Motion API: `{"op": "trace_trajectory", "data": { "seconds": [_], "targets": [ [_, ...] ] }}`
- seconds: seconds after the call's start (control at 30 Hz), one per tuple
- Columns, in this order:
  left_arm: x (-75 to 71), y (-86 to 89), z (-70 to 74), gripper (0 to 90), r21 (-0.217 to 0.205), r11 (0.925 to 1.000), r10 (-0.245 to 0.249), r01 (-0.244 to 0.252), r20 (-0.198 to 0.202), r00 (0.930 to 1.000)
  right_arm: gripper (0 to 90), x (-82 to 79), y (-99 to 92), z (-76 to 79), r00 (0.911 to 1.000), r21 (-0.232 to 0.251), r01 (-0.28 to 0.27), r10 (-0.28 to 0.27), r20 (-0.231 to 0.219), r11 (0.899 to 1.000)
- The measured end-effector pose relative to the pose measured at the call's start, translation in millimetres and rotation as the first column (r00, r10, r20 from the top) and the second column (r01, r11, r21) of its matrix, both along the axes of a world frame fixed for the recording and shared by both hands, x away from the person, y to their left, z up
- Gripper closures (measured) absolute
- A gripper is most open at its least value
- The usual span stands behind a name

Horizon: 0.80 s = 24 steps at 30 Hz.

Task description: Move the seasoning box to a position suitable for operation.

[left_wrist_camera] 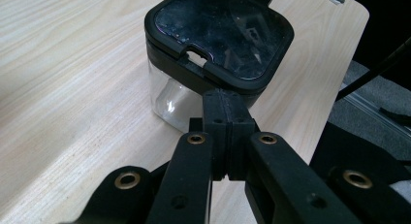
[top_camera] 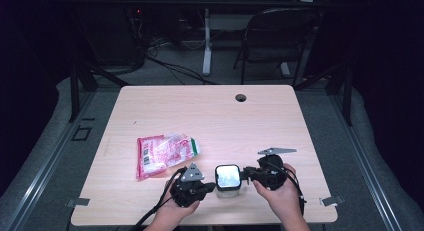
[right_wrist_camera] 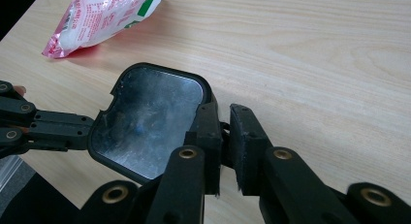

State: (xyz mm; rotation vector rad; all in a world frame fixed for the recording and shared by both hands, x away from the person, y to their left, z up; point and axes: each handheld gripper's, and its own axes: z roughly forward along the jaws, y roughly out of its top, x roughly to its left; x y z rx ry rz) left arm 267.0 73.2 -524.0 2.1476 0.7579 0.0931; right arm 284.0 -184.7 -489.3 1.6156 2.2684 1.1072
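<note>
A small clear container (top_camera: 227, 180) with a black-rimmed square lid (left_wrist_camera: 223, 35) stands near the table's front edge. My left gripper (top_camera: 212, 187) is shut, and its closed tips (left_wrist_camera: 228, 107) butt against the lid's rim just below a small notch. From the other side my right gripper (top_camera: 245, 174) reaches the lid (right_wrist_camera: 145, 122). Its jaws stand almost together around a small black tab (right_wrist_camera: 224, 127) at the lid's rim. The right gripper view also shows the left gripper (right_wrist_camera: 82, 134) touching the lid's far edge. A hand holds each gripper.
A pink and white plastic bag (top_camera: 165, 153) with a green corner lies left of the container, also in the right gripper view (right_wrist_camera: 102, 15). A cable hole (top_camera: 241, 97) sits at the table's far side. A folding chair (top_camera: 280, 36) stands behind the table.
</note>
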Motion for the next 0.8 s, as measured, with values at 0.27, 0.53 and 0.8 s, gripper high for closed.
{"op": "trace_trajectory", "data": {
  "seconds": [0.27,0.53,0.8],
  "targets": [
    [0.4,-2.2,3.6,90.0,0.001,1.0,-0.004,0.004,0.007,1.0,83.1,-0.5,-0.9,-0.3,1.0,0.0,0.007,-0.007,-0.006,1.0],
    [0.9,-3.2,5.8,90.0,0.006,1.0,-0.006,0.005,0.008,1.0,82.2,0.0,-1.8,-0.3,0.9999,0.002,0.006,-0.006,-0.01,1.0],
    [1.3,-3.8,6.9,90.0,0.003,1.0,-0.006,0.006,0.013,0.9999,81.2,0.6,-1.8,-0.2,0.9999,-0.001,0.005,-0.005,-0.01,1.0]
  ]
}}
